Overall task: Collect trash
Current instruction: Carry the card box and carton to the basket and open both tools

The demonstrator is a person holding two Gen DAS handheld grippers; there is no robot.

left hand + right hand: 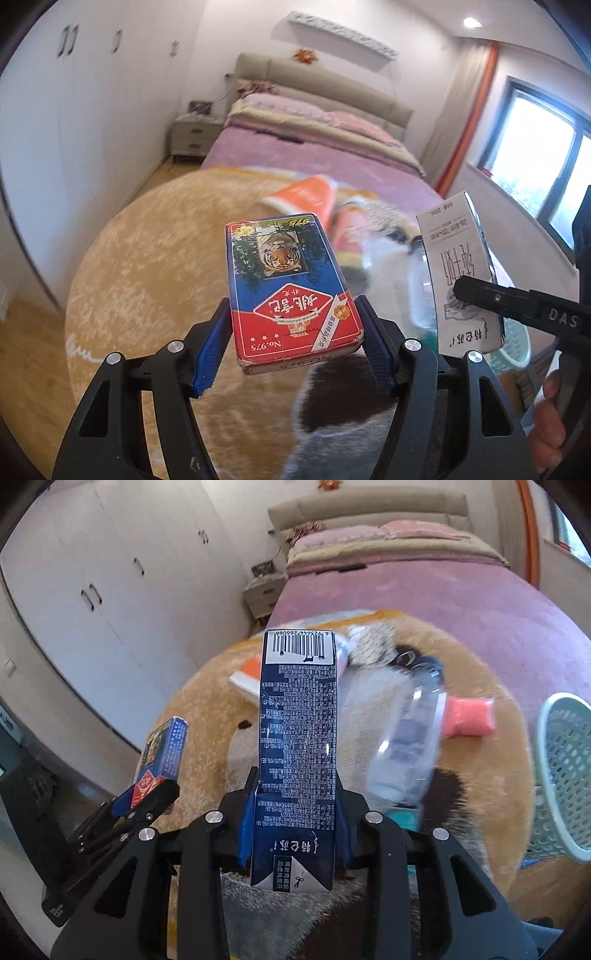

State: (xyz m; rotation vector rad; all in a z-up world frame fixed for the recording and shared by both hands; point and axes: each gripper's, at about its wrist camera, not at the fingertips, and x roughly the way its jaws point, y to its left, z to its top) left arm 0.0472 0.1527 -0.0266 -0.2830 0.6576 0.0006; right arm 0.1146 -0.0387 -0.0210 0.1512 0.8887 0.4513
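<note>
Gripping a playing-card box (291, 288) with my left gripper (291, 332), I see both blue pads (208, 350) pressed against its long sides, jaws closed to the width of the box. The box sticks forward out of the fingers, tiger picture and red label facing up, held clear above the round plush rug (147, 258). From the right wrist view the same box (162, 755) shows edge-on at my left, pinched in the left gripper (147, 794).

My right gripper (295, 812) is clamped on a dark blue milk carton (299, 753). The jaws sit narrow, squeezing its lower part, and the carton runs straight out along the fingers with the barcode end farthest from me. In the left wrist view that carton (461, 266) stands just right of the card box, with one black finger (517, 302) of the right gripper across it.

Below both grippers, on the rug, lies a clear plastic bottle (410, 738) with a blue cap, near the middle of the rug. Just beyond it, toward the rug's far right edge, rests a pink packet (469, 716). An orange and white box (247, 677) lies toward the far edge of the rug, partly hidden behind the carton. A pale green mesh basket (565, 775) sits at the rug's right edge. Past the rug stands a bed (314, 155) with a pink cover, close against the far edge.
</note>
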